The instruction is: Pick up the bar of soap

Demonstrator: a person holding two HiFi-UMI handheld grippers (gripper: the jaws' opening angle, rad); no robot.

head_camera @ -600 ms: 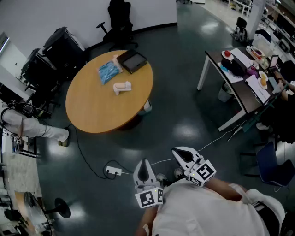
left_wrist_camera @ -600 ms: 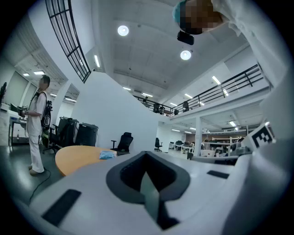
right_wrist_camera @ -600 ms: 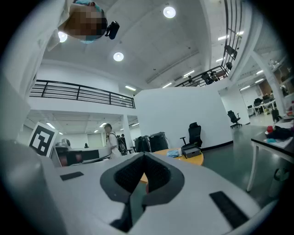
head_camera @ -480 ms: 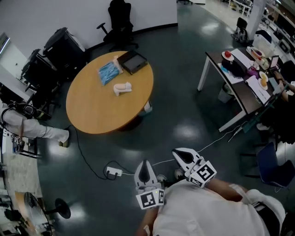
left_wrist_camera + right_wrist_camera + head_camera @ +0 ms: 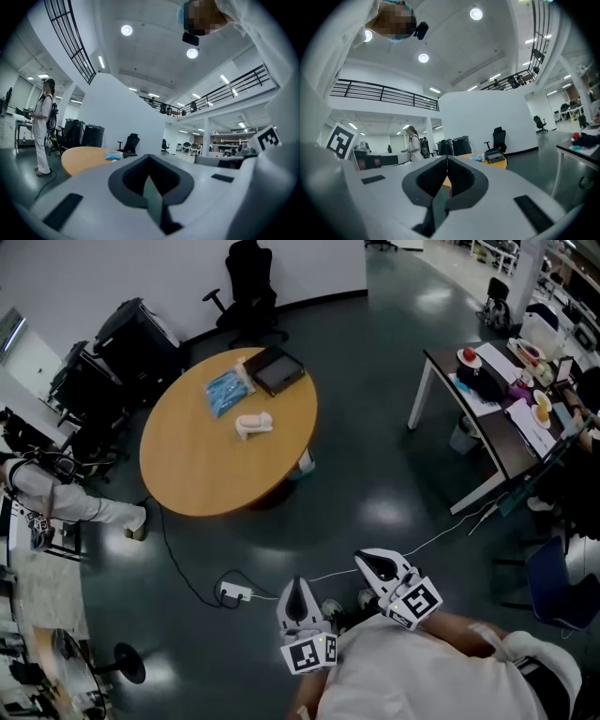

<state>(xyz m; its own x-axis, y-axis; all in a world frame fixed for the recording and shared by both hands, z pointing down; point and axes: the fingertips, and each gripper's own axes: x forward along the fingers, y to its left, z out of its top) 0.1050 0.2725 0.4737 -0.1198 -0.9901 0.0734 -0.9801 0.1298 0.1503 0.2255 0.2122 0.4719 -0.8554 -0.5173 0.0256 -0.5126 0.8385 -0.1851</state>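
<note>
A pale cream lump, seemingly the bar of soap (image 5: 253,424), lies near the middle of the round wooden table (image 5: 206,474), far ahead of me. Beside it are a blue packet (image 5: 225,389) and a dark flat box (image 5: 278,370). Both grippers hang close to my body, well short of the table. My left gripper (image 5: 298,590) is shut and empty; its jaws (image 5: 149,157) meet at the tip. My right gripper (image 5: 376,564) is also shut with nothing in it (image 5: 446,159). The table edge (image 5: 86,157) and blue packet (image 5: 112,156) show in the left gripper view.
A power strip (image 5: 235,592) with cables lies on the dark floor between me and the table. A cluttered desk (image 5: 502,423) stands at the right, a black office chair (image 5: 248,282) and black cases (image 5: 131,343) behind the table. A person (image 5: 56,498) stands at the left.
The head view has shifted slightly, so the table sits a little lower and to the right in it. Both grippers stay shut near my body, a touch lower in the frame.
</note>
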